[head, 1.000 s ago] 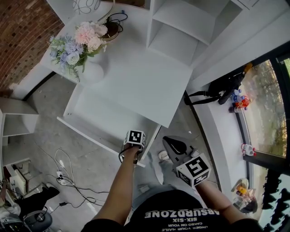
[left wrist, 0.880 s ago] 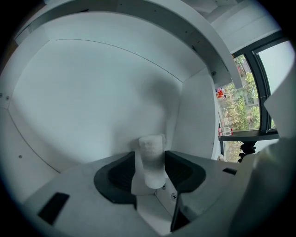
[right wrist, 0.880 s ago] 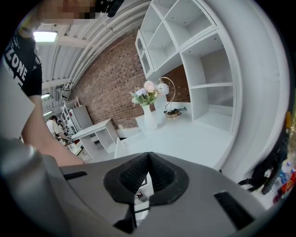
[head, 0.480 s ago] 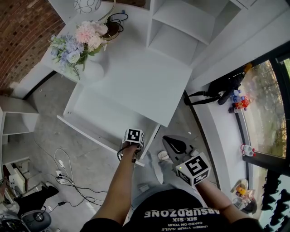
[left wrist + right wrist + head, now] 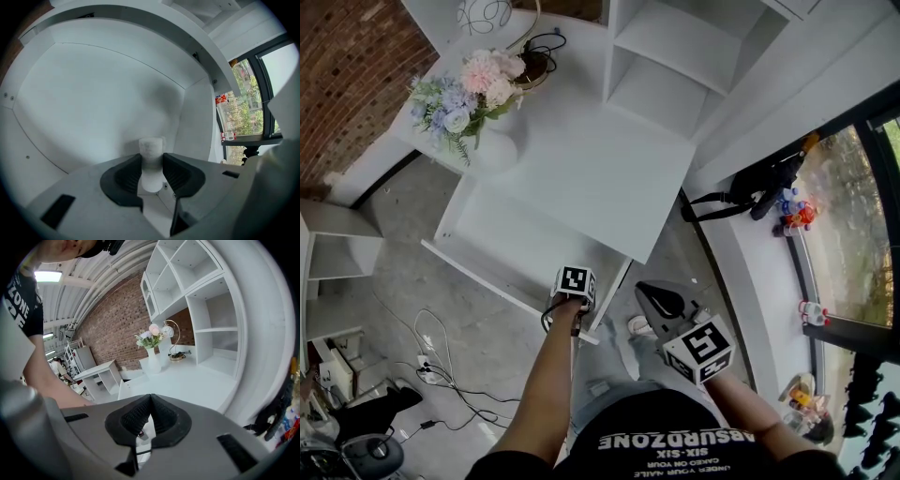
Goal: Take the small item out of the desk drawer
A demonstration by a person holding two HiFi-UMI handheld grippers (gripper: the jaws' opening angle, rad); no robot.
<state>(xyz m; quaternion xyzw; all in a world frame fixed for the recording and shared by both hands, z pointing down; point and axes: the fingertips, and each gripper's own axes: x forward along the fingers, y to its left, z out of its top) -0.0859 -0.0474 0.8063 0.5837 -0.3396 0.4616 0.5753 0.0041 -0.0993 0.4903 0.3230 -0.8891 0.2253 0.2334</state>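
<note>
The white desk drawer [image 5: 492,246] stands pulled open below the desk top [image 5: 591,159]. My left gripper [image 5: 575,286] reaches into its front right corner. In the left gripper view the left gripper [image 5: 152,172] is shut on a small white cylinder-shaped item [image 5: 151,154], which stands upright between the dark pads [image 5: 127,174] over the bare drawer floor [image 5: 93,103]. The head view hides the item under the gripper. My right gripper [image 5: 653,294] hangs shut beside the drawer, off to the right, with nothing in it; its pads [image 5: 161,413] meet.
A white vase of flowers [image 5: 478,103] and a coil of cable [image 5: 534,56] sit on the desk top. A white shelf unit [image 5: 675,56] stands behind. Cables [image 5: 441,366] lie on the floor at the left, and a black bag [image 5: 759,183] rests on the sill.
The left gripper has edged slightly left at the drawer's front corner. The right gripper has barely moved.
</note>
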